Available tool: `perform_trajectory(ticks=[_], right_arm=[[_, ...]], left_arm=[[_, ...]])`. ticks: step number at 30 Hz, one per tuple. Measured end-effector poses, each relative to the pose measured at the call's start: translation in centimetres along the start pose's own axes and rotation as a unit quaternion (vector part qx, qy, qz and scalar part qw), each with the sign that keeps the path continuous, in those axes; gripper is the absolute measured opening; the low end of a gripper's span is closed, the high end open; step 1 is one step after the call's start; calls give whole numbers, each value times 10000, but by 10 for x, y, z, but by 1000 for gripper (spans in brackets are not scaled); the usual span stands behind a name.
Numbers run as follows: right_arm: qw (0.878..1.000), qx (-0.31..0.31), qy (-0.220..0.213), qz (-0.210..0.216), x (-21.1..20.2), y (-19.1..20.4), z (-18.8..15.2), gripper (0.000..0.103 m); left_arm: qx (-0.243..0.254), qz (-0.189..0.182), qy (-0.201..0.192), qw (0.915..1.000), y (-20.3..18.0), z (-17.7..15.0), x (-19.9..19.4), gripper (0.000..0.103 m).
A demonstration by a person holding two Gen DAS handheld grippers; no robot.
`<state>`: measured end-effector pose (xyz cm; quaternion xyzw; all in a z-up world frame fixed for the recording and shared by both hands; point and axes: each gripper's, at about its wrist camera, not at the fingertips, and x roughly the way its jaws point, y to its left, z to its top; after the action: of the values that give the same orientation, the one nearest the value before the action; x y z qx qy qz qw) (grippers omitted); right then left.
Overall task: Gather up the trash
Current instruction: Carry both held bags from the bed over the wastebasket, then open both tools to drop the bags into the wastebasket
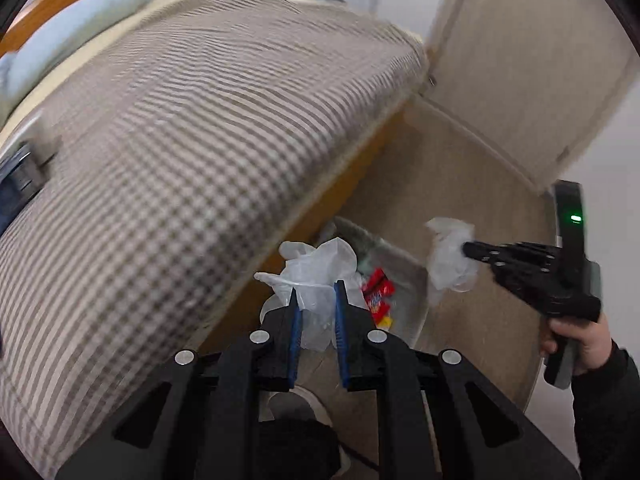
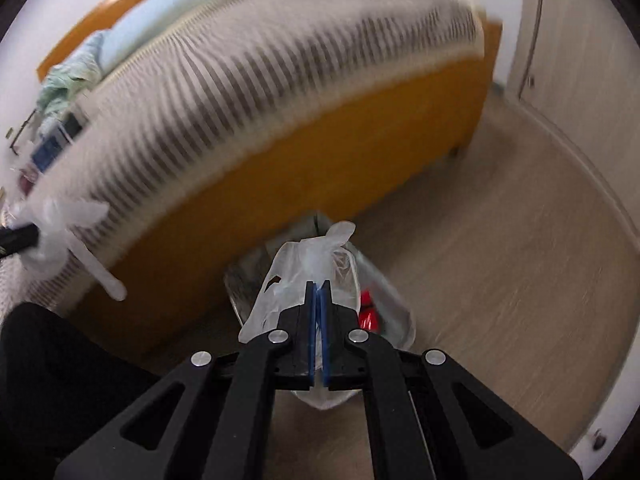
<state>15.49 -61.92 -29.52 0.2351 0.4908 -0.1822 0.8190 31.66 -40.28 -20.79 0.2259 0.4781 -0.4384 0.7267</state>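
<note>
A clear plastic trash bag hangs above the wooden floor beside the bed, with a red snack wrapper and other litter inside. My left gripper is shut on one handle of the bag; its blue pads stand a little apart with bunched plastic between them. My right gripper is shut tight on the other handle. In the left wrist view the right gripper shows at the right, pinching plastic. In the right wrist view the left gripper shows at the far left with its plastic.
A bed with a checked cover and orange wooden frame fills the left and back. A pale wardrobe door stands at the right. Wood-look floor lies to the right. Both views are motion-blurred.
</note>
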Motion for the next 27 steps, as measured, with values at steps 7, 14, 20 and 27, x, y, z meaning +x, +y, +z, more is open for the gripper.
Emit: perform_trajectory(ticks=[7, 14, 20, 27], right_arm=[[9875, 765, 1342, -303, 107, -29, -44, 21], [9835, 1370, 1184, -47, 103, -48, -52, 52], [9820, 1662, 900, -40, 82, -67, -46, 52], [9833, 1597, 875, -25, 75, -65, -47, 52]], left_arm=[[182, -14, 503, 9986, -11, 5, 51, 12], [387, -214, 897, 9950, -21, 3, 93, 12], [715, -224, 1523, 9855, -35, 0, 144, 14], [848, -116, 1614, 9832, -58, 8, 186, 59]])
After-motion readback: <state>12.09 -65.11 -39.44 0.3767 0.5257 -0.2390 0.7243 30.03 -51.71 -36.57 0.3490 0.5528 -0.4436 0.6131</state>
